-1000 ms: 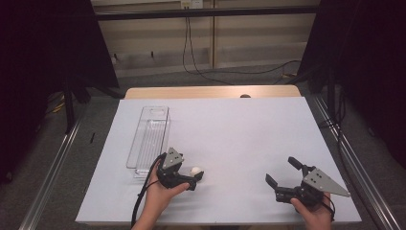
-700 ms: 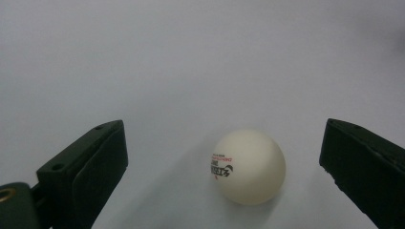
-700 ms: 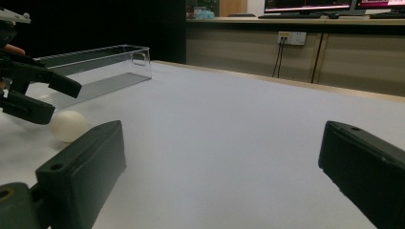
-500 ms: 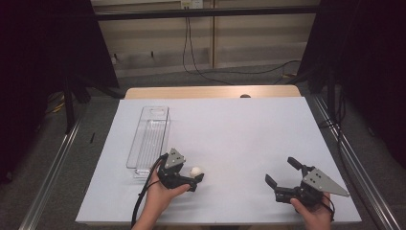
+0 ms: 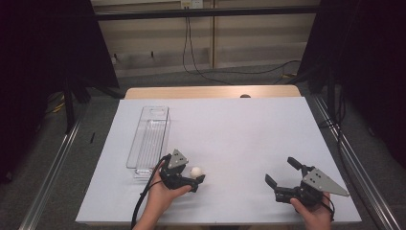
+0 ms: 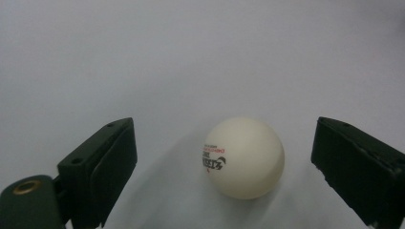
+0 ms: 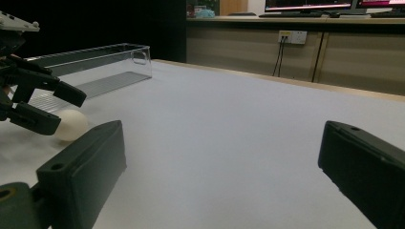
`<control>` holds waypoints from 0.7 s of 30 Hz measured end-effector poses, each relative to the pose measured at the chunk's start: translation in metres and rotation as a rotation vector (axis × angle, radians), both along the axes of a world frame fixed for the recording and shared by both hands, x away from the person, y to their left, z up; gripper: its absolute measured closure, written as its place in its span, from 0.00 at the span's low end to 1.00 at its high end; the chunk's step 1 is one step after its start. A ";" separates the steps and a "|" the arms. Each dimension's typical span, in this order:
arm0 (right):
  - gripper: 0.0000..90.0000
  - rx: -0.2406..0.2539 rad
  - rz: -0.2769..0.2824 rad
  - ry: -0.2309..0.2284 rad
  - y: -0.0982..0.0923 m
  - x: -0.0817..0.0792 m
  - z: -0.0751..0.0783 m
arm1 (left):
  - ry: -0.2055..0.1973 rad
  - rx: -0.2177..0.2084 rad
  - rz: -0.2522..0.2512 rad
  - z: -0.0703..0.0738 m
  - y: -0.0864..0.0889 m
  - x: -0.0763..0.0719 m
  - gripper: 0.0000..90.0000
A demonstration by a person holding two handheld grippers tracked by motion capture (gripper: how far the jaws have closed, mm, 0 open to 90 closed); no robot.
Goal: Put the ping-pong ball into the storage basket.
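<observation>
Jaws closing, left gripper (image 6: 224, 157) — ball (image 6: 244, 157) between, untouched | table (image 5: 239, 129)

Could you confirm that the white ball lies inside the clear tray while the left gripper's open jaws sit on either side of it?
Not quite: the white ball lies on the white table, beside the clear tray, not inside it, as the high view shows. The left gripper does have its open jaws on either side of the ball.

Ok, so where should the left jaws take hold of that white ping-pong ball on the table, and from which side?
Grip the ping-pong ball across its widest middle, coming in low and level from the person's side, as the left gripper already sits. Its jaws, just closing, straddle the ball without touching; a round ball would likely slip from an off-centre pinch.
</observation>
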State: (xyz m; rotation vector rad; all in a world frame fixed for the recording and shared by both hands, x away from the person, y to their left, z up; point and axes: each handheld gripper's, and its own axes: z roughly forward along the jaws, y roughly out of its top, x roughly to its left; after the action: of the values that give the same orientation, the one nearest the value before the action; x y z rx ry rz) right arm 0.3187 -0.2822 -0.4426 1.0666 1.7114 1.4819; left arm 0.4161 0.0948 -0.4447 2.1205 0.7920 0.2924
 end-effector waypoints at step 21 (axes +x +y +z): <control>0.02 0.000 0.009 0.011 0.000 0.000 0.000 | 0.033 0.044 -0.045 -0.004 -0.004 0.001 0.30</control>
State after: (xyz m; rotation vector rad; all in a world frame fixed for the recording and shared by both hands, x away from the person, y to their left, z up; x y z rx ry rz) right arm 0.3187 -0.2823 -0.4429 1.0703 1.7266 1.4842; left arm 0.4174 0.0911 -0.4488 2.1861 0.7624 0.2539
